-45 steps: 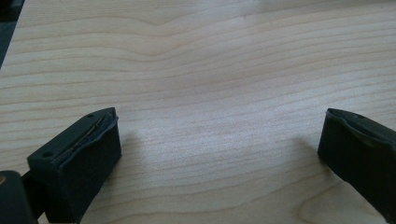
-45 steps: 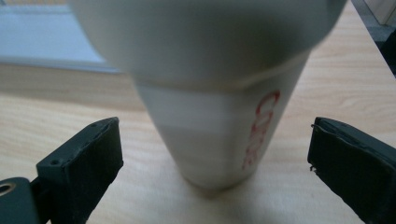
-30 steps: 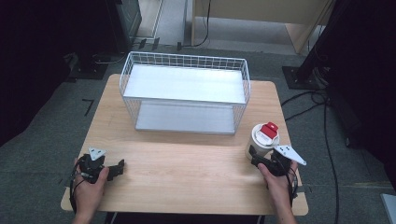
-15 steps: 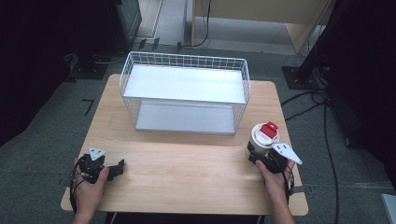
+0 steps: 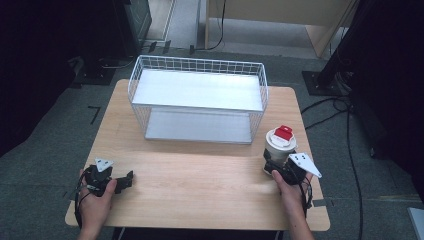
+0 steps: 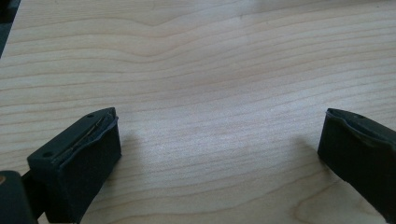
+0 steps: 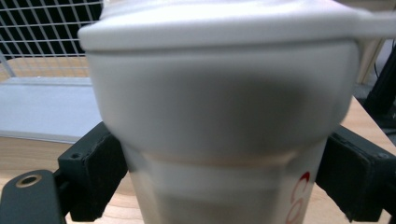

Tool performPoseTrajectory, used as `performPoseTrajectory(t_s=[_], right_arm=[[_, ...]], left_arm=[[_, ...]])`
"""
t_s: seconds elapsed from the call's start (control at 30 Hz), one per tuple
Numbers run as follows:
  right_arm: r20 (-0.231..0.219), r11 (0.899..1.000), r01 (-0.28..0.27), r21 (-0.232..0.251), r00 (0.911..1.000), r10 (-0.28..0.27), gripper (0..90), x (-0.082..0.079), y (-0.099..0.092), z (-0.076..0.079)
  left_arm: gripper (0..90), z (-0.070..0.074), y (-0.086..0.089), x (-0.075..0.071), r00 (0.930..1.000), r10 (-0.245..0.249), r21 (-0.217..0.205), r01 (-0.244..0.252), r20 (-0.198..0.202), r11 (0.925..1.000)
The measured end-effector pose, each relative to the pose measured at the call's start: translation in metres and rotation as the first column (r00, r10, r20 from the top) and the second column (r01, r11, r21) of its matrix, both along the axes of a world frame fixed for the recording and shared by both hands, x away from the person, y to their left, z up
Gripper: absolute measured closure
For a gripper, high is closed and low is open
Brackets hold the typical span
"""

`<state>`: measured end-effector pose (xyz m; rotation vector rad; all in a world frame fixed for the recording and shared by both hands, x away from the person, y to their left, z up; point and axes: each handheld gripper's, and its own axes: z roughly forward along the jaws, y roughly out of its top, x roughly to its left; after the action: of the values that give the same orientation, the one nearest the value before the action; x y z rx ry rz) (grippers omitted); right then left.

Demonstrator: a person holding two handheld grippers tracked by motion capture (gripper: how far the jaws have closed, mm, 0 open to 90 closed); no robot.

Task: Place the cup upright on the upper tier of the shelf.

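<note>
My right hand-held gripper [image 7: 224, 172] clamps the cup [image 7: 219, 116] below its lid; it's light, crushable. Left hand-held gripper [image 6: 219, 154] gapes empty.

A wire basket [image 5: 197, 100] sits at the back middle of the surface [image 5: 200, 175]. A lidded cup [image 5: 278, 145] stands near the basket's front right corner, between the jaws of the right hand-held gripper [image 5: 280, 167]. The left hand-held gripper [image 5: 122, 181] rests at the front left.

Grey carpet floor [image 5: 45, 150], light wooden table [image 5: 200, 180], dark surroundings
</note>
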<state>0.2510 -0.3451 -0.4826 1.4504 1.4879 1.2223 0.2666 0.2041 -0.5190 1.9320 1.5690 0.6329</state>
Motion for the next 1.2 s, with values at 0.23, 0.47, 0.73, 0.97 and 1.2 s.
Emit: performPoseTrajectory(t_s=[0.23,0.47,0.73,0.97,1.2], right_arm=[[0.030,1.000,-0.020,-0.013,0.9993,0.020,11.0,-0.005,0.012,0.007],[0.130,0.998,-0.057,-0.027,0.9896,0.060,11.2,-0.016,0.030,0.034],[0.205,0.994,-0.103,-0.027,0.9728,0.107,11.3,-0.019,0.050,0.056],[0.263,0.988,-0.154,-0.015,0.9525,0.153,11.4,-0.016,0.072,0.075],[0.292,0.984,-0.178,-0.010,0.9406,0.173,11.4,-0.009,0.084,0.088]], left_arm=[[0.0,0.000,0.000,0.000,1.0000,0.000,0.000,0.000,0.001,1.0000],[0.0,0.000,0.000,0.000,1.0000,0.000,0.000,0.000,0.001,1.0000],[0.0,0.000,0.000,0.000,1.0000,0.000,0.001,0.000,0.001,1.0000],[0.0,0.000,0.000,0.000,1.0000,0.000,0.001,0.000,0.003,1.0000],[0.0,0.000,0.000,0.000,1.0000,0.000,0.001,0.000,0.003,1.0000]])
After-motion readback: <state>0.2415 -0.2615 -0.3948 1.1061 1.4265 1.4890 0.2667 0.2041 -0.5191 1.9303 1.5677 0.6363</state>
